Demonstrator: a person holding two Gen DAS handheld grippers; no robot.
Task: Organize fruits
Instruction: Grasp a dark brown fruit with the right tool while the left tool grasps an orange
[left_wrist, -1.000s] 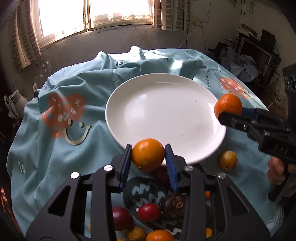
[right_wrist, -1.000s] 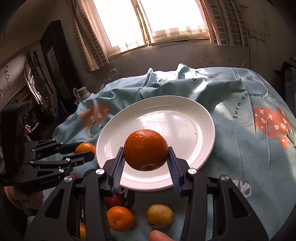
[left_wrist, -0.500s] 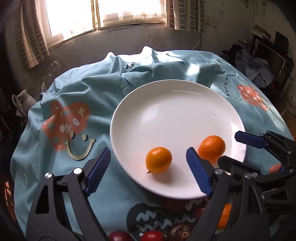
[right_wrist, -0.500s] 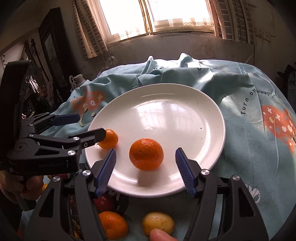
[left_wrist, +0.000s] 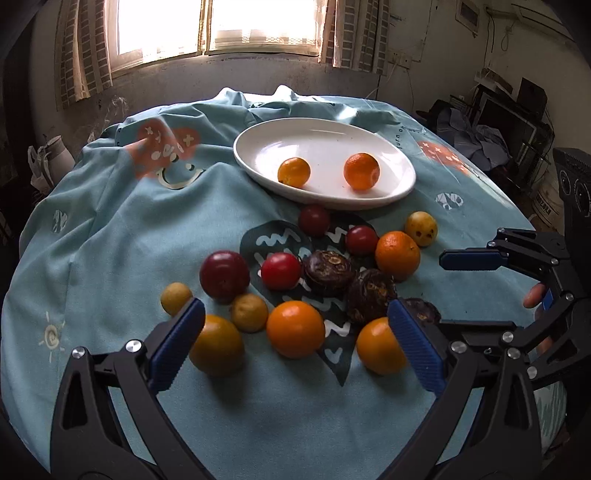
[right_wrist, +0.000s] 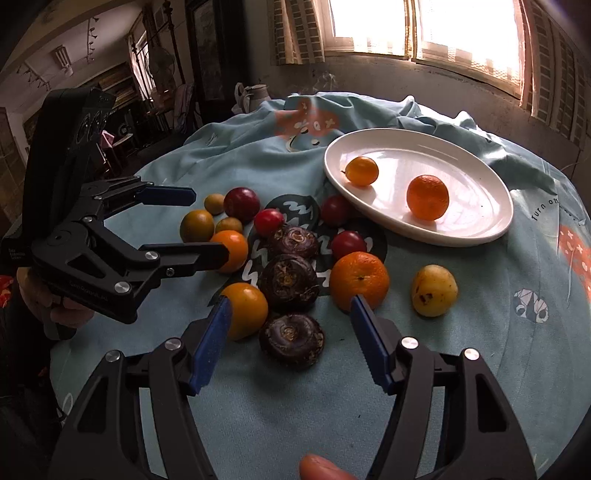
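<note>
Left wrist view: left gripper (left_wrist: 295, 334) jaws opening, empty; right gripper (right_wrist: 290, 334) jaws spread; glossy plate (left_wrist: 400, 186) holds two dimpled oranges (left_wrist: 361, 171).

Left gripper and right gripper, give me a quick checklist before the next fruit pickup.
1. Left gripper jaws opening, nothing clamped: ok.
2. Right gripper open, nothing clamped: ok.
3. Two oranges, and, resting on the white plate: ok.
4. Room left on the plate: ok.
5. Orange fruit lies between the left jaws: ok.
6. Dark round fruit between the right jaws, tight against neighbours: cannot tell if it lifts cleanly.
</note>
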